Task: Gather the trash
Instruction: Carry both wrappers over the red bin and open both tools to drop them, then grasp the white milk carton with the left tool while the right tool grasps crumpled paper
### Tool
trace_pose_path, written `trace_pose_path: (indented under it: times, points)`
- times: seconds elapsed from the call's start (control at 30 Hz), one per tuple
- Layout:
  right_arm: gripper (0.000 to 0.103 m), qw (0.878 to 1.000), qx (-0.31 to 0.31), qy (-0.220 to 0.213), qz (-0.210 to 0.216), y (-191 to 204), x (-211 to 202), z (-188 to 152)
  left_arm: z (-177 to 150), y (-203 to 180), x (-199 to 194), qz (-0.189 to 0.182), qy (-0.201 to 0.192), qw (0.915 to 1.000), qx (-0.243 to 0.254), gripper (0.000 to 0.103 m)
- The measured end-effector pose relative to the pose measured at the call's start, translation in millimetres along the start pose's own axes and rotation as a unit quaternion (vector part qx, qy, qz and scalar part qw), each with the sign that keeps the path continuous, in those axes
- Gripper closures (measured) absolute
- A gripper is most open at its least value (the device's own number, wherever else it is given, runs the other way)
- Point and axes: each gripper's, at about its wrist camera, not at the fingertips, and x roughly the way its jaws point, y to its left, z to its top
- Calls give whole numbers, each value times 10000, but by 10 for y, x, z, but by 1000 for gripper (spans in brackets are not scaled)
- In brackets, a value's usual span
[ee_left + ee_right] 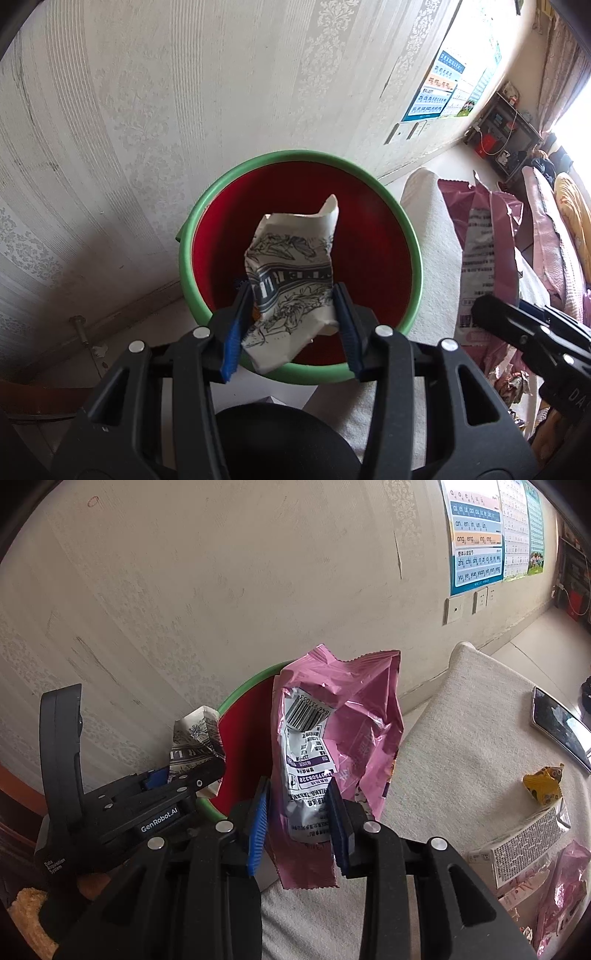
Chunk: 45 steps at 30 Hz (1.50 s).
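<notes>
My left gripper (291,328) is shut on a crumpled white paper wrapper with black print (291,280) and holds it over a red bin with a green rim (306,157) by the wall. The wrapper also shows in the right wrist view (197,738), as does the bin (242,746). My right gripper (299,823) is shut on a pink snack bag with a barcode (343,716), upright, beside the bin's right edge. The bag also shows in the left wrist view (484,251).
A grey cushioned seat (461,746) spreads to the right. On it lie a yellow wrapper (545,784), a clear printed packet (524,849), a pink packet (561,893) and a phone (559,723). The papered wall (184,92) stands close behind the bin.
</notes>
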Motion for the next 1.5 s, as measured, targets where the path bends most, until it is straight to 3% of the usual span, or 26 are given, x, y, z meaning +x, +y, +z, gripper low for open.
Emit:
trace_pose_path:
  times: [0.83,0.9,0.93,1.0,1.27,1.4,1.5]
  points:
    - [70,9998,-24,146,129,11,344,274,198,130,255,141,206,9993,-291,60]
    - [68,9998,-53,123,151,16,352,275,200,145,264,184,200,9990,-343,55]
    - [64,9998,-72,117,144,22,346,272,201,151,261,219,189,9989,-366,46]
    - [54,9998,-75,60,152,18,318,270,192,168,234,234,134,9988,-407,43]
    - [49,9996,-51,-219,156,-95,-138,59,45,106,50,199,-3,9991,-385,41]
    - [48,9992,85,-395,-30,-350,-549,-212,-97,-141,-52,40,-31,10000,-72,40]
    - [48,9978,205,-465,-426,-618,-832,-458,-236,-380,-89,-145,58,9997,171,40]
